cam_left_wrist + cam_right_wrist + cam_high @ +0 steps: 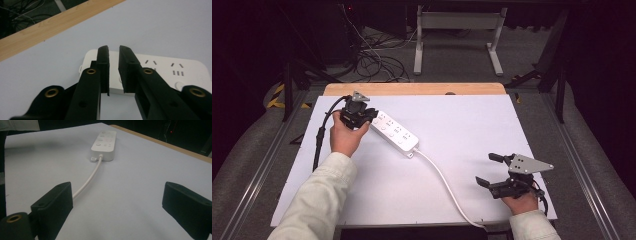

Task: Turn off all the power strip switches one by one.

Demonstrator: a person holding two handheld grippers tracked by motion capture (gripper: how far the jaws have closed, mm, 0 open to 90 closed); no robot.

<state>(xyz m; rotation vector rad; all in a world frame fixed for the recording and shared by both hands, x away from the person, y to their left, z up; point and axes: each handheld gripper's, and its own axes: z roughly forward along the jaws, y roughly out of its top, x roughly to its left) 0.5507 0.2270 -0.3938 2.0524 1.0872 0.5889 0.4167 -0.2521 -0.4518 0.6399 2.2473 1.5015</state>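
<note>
On the white sheet (472, 130) that covers the table, a white power strip (394, 132) lies at a slant, left of the middle and toward the far half, its sockets facing up. I hold my left gripper (362, 116) at the strip's far left end, my left hand (344, 137) wrapped round its body and its black cable trailing off the sheet's left edge. Along my left gripper (113, 53) I see the two black jaws standing close together with a narrow slit of daylight between them; the rounded end of the power strip (160, 71) lies below and beyond the tips, and nothing sits between the pads, so they grip nothing. Whether the tips touch the strip's casing I cannot tell. A wooden strip (50, 27) of the tabletop runs along the far edge of the sheet. From the strip's near right end a white cord (444, 185) runs toward me and off the front edge of the sheet. My right gripper (486, 170) rests near the right front corner, well apart from the strip, pointing left with its jaws spread wide and bare. Along my right gripper (117, 200) the cord (87, 181) passes just beside the left jaw and leads up to the power strip (104, 142) farther off.
</note>
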